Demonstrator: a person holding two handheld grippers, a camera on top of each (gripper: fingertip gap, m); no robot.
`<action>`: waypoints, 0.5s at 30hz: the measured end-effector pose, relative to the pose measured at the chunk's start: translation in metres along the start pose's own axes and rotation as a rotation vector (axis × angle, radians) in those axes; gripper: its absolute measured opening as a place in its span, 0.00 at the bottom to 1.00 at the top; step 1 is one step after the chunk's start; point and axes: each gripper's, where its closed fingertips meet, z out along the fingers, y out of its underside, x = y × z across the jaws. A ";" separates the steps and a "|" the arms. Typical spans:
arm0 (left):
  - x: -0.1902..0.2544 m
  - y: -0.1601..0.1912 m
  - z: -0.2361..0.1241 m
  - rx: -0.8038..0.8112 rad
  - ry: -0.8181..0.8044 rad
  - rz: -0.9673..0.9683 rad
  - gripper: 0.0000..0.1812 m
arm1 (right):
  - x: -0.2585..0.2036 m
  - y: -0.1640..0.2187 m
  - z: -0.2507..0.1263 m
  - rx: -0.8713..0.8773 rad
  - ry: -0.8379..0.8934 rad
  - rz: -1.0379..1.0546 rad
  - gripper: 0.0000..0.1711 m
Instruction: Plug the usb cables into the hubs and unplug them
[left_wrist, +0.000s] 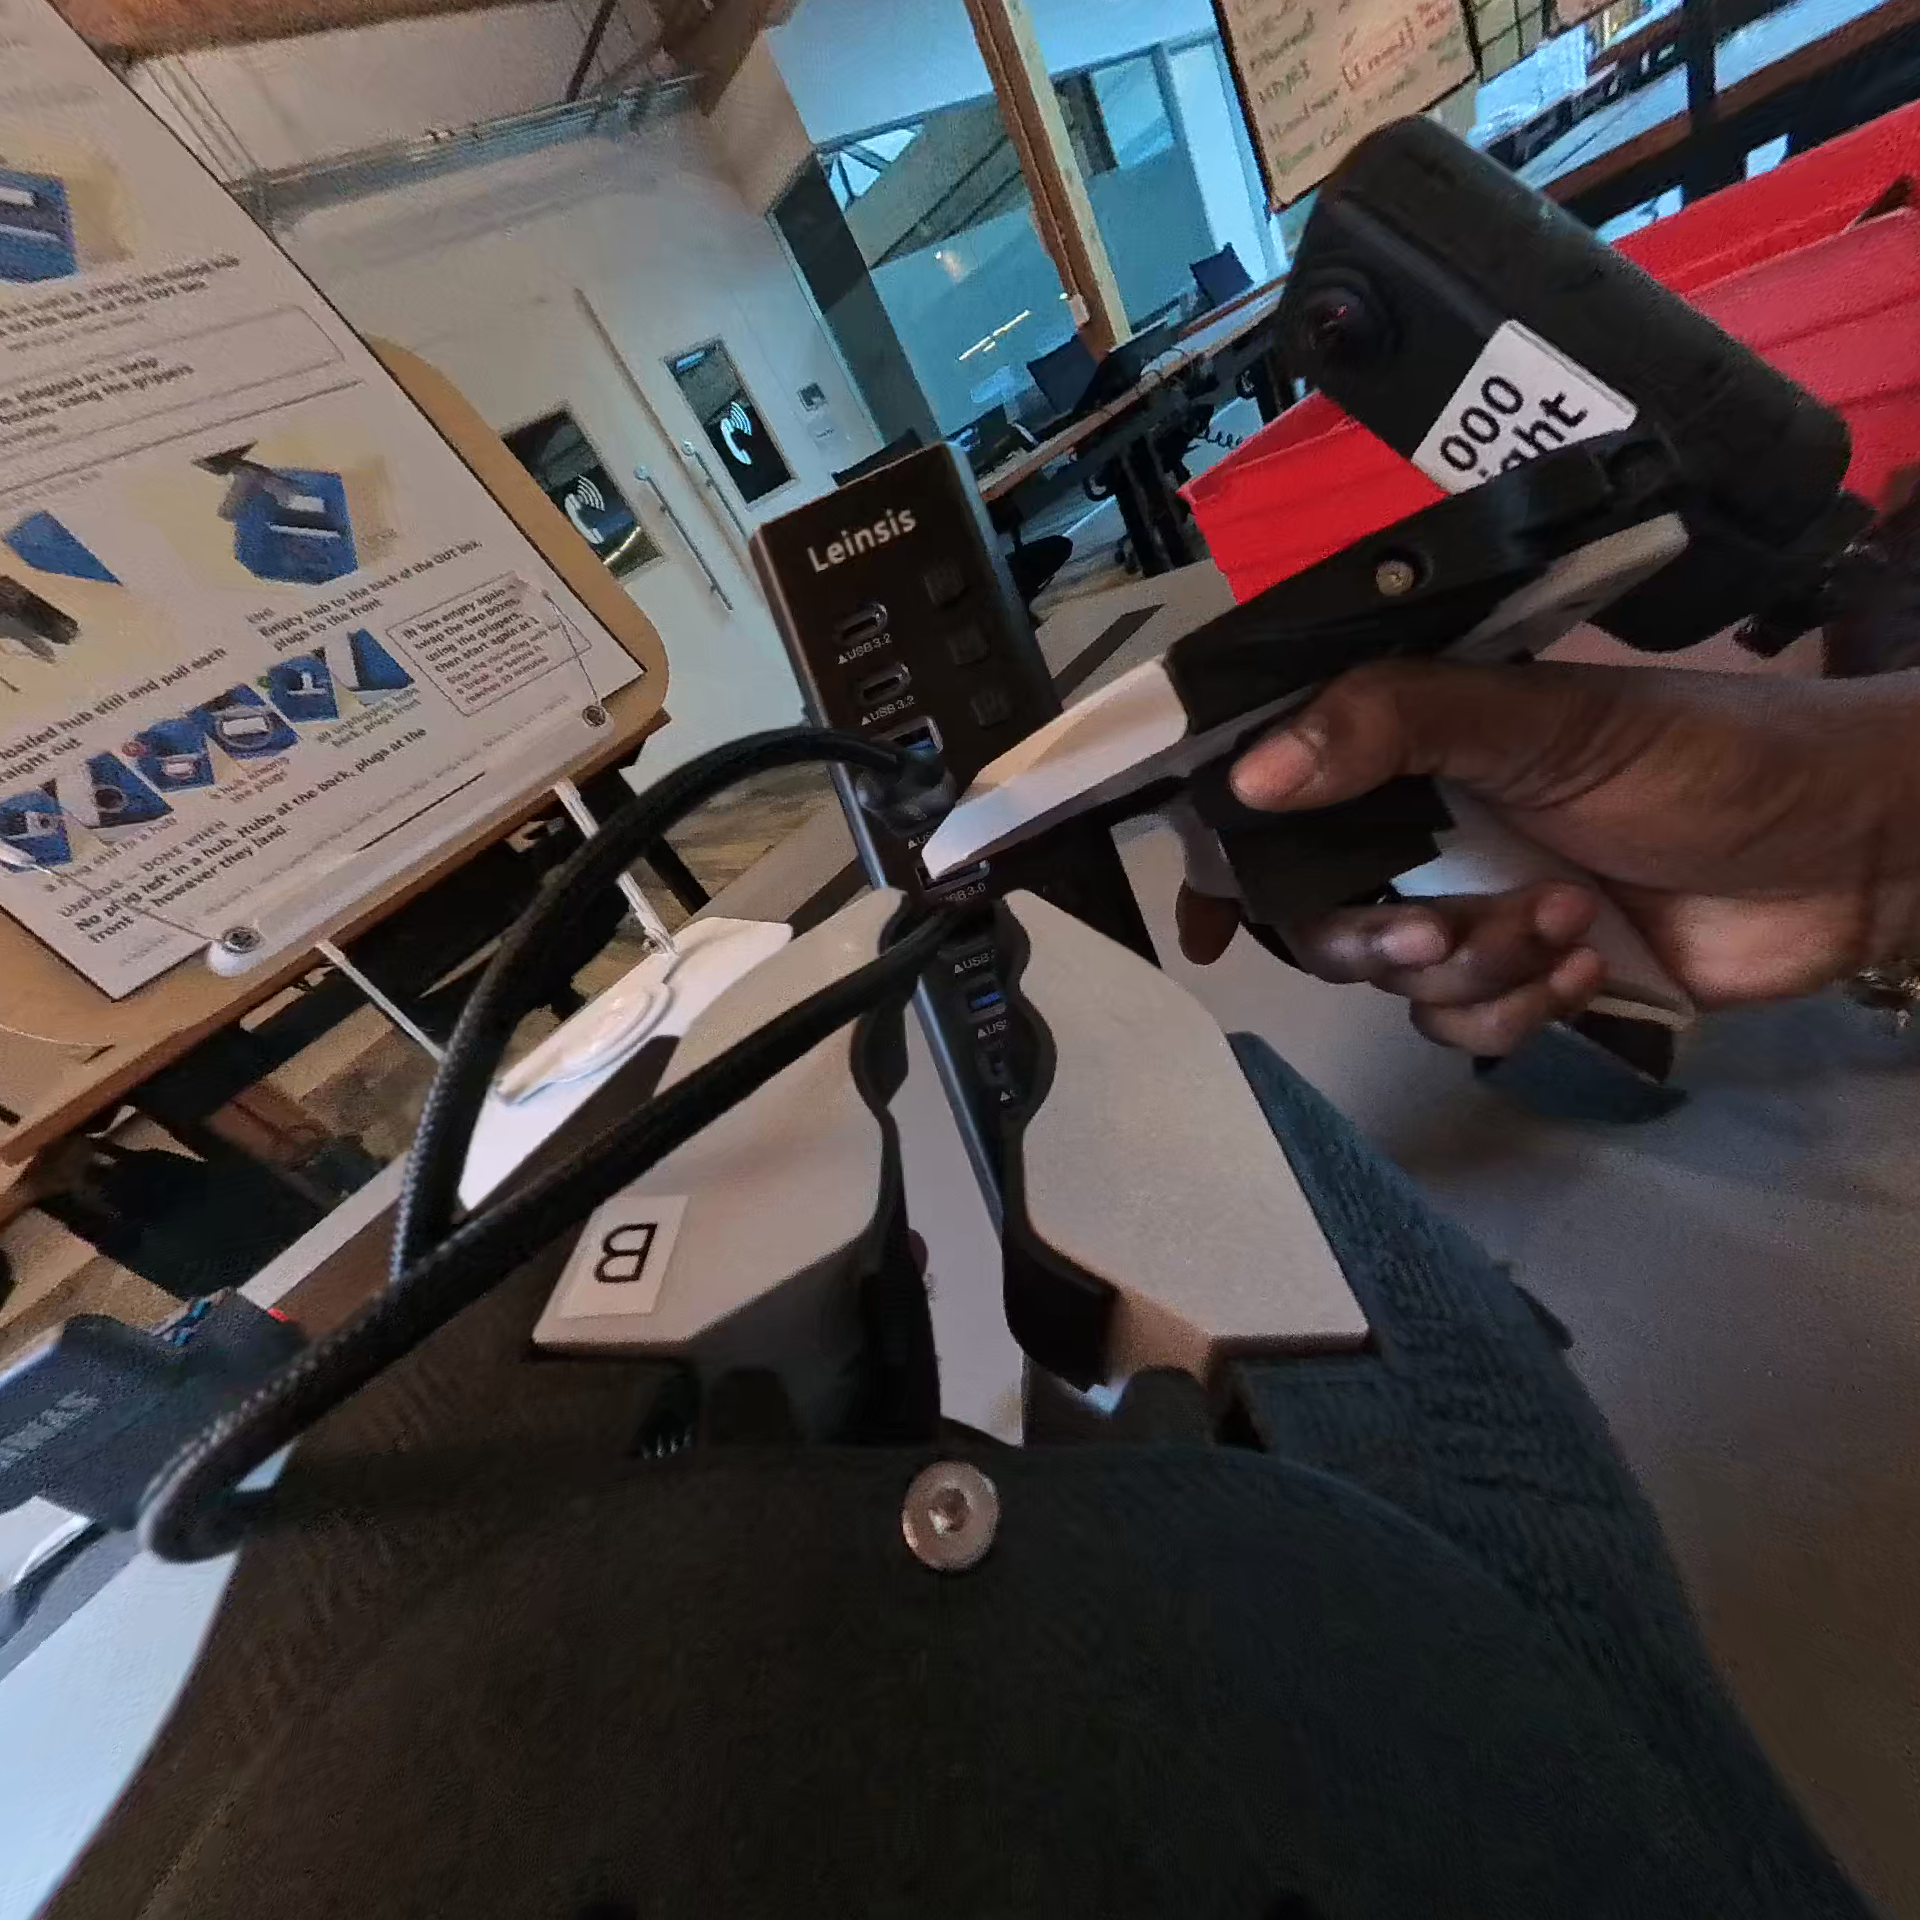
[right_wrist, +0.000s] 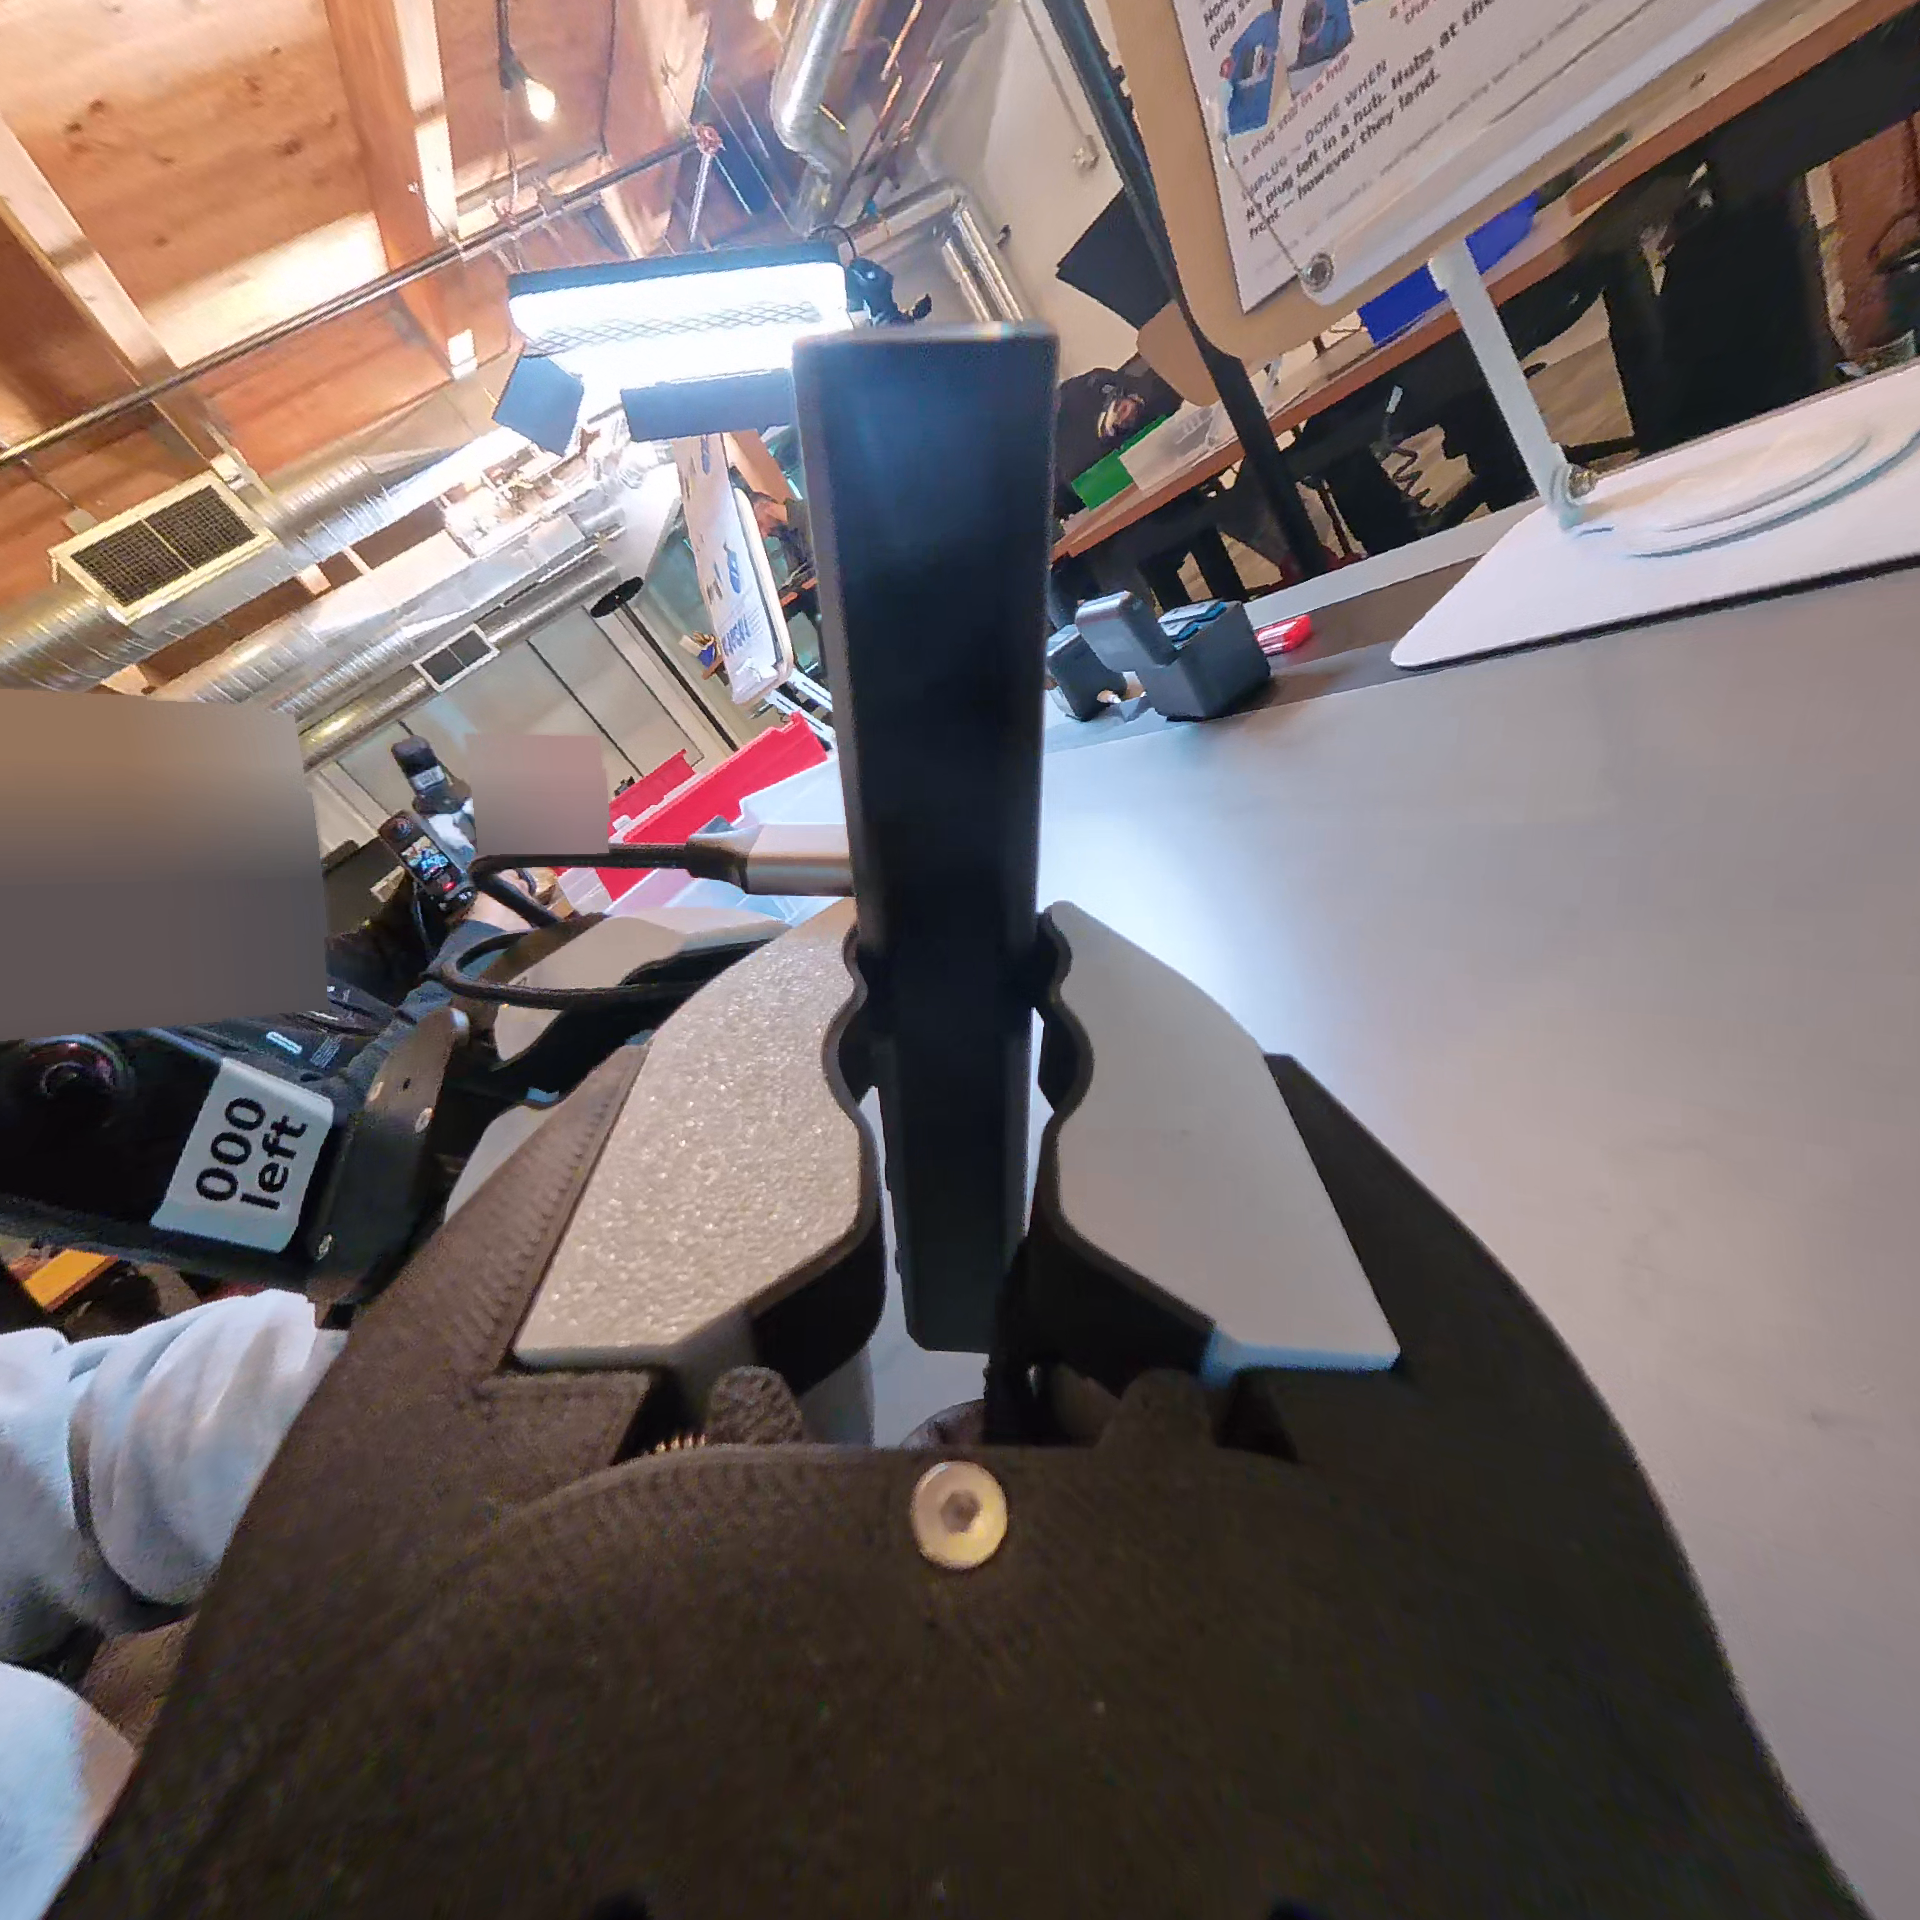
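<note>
Right wrist view: clamping the black hub (right_wrist: 940, 727) tight in right gripper (right_wrist: 951, 966).
Pinching a braided usb cable (left_wrist: 665, 1101) between closed left gripper (left_wrist: 951, 935) fingertips, against the hub's ports.

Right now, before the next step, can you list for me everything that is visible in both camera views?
tall black rectangular USB hub: one, black, upright, clamped in the right gripper
black braided USB cables: two, black, plugged into the hub's port face
white printed instruction poster: one, white and blue, on a tilted wooden board at the left
flat white stand base: one, white, on the table
red plastic bins: at least two, red, beyond the table
grey matte table: one, grey, below everything
left gripper: one, black and grey, shut around the lower cable's plug
right gripper: one, black and grey, shut on the hub
hand: one, holding the right gripper's handle
</note>
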 end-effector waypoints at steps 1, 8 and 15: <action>0.000 -0.001 0.000 0.003 0.006 -0.004 0.07 | -0.001 -0.001 0.000 0.002 -0.002 -0.010 0.16; 0.004 -0.001 0.002 -0.012 0.015 0.008 0.07 | -0.002 -0.003 -0.002 0.005 -0.013 0.018 0.17; 0.001 -0.003 0.004 0.046 0.019 -0.051 0.14 | -0.005 -0.009 -0.001 0.003 0.006 -0.096 0.17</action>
